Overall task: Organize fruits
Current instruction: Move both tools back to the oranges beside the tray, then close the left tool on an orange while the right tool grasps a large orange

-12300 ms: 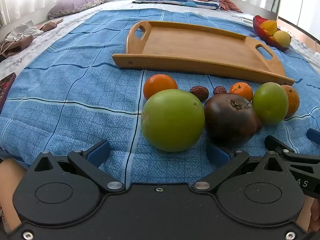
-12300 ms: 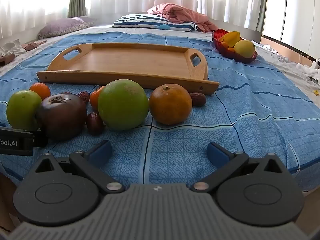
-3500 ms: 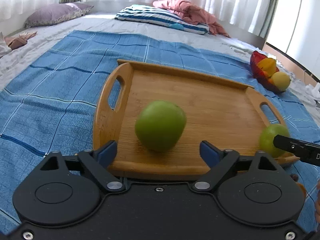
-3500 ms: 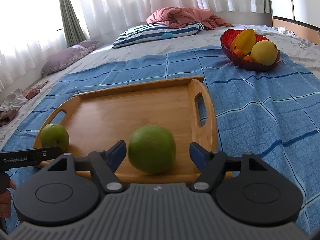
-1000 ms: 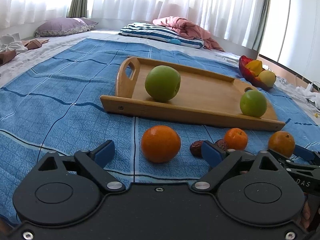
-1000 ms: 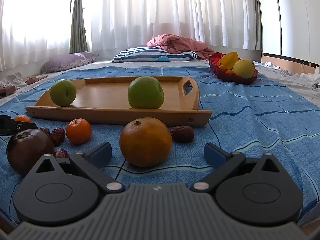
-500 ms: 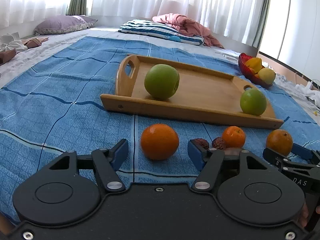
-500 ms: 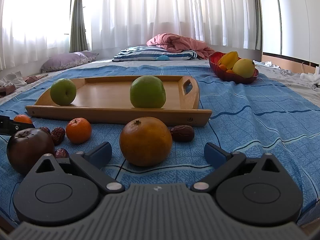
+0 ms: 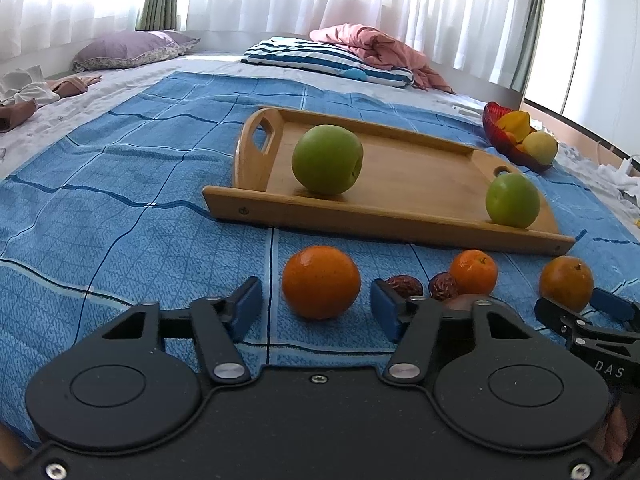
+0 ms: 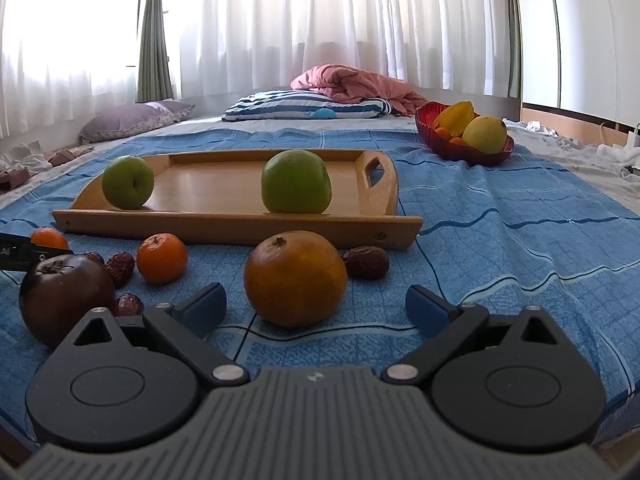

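Observation:
A wooden tray (image 9: pixel 420 168) lies on the blue bedspread and holds two green apples, a large one (image 9: pixel 327 159) and a smaller one (image 9: pixel 512 199). In front of the tray lie a bright orange (image 9: pixel 321 282), a small tangerine (image 9: pixel 473 272), a dull orange (image 10: pixel 295 278), a dark tomato (image 10: pixel 66 292) and several dates (image 10: pixel 365 262). My left gripper (image 9: pixel 316 312) is open, its pads close on either side of the bright orange. My right gripper (image 10: pixel 316 306) is open wide, with the dull orange between its fingers.
A red bowl of fruit (image 10: pixel 466 136) stands at the back right. Pillows and a pink blanket (image 10: pixel 352 84) lie at the head of the bed. The tray (image 10: pixel 224 200) also shows in the right wrist view.
My left gripper's fingers have narrowed around the bright orange over the last second. The right gripper has barely moved. Earlier, both green apples went from the bedspread onto the tray.

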